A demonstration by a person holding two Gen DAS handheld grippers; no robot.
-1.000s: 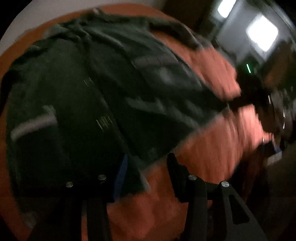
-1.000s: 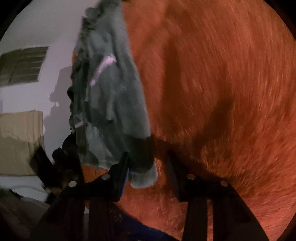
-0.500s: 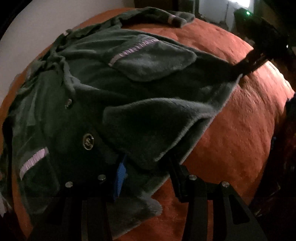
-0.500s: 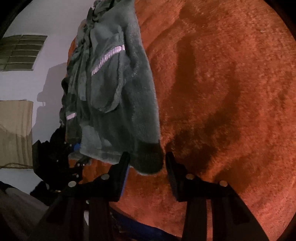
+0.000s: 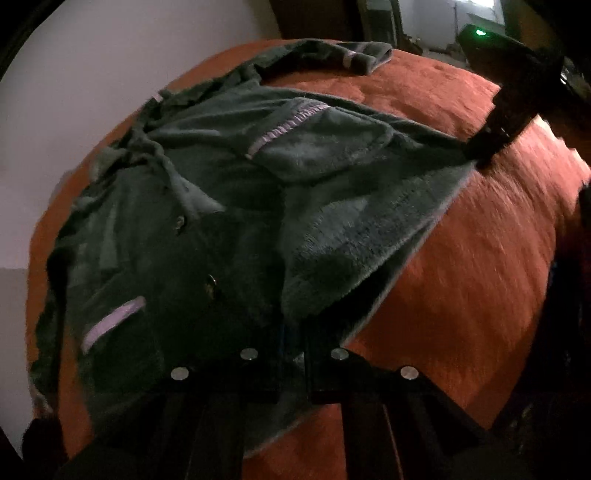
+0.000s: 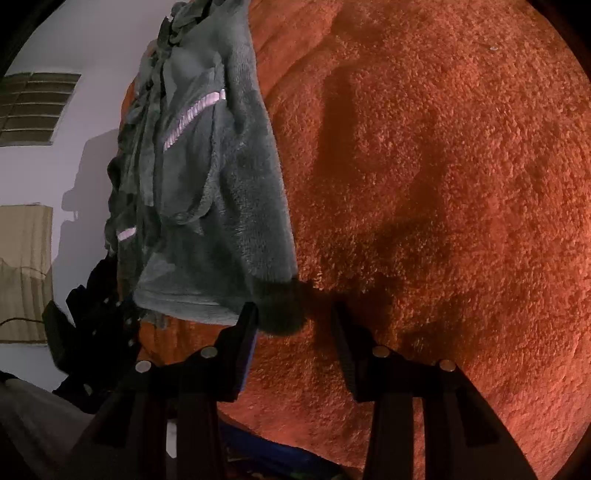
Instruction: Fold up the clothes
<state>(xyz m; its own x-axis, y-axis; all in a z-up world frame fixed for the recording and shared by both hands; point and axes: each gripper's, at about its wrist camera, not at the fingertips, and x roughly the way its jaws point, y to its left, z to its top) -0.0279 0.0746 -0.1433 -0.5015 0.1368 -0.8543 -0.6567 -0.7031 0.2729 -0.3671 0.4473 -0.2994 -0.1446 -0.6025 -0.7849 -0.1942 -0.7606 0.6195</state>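
Fleece jacket (image 5: pixel 229 206) spread unfolded on orange blanket (image 5: pixel 461 277); left gripper (image 5: pixel 293 354) closing on hem, right gripper (image 6: pixel 295 325) parted around far corner. Folding barely begun.

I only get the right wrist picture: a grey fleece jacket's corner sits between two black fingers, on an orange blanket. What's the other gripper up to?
Observer: The left gripper is closing its jaws on the jacket's bottom hem, with fabric between them.
Operator: Where are the sleeves?
Observer: One sleeve stretches away across the blanket's far end.
Operator: Anything on my own gripper I can't see?
Observer: A small green light glows on the right gripper's body.
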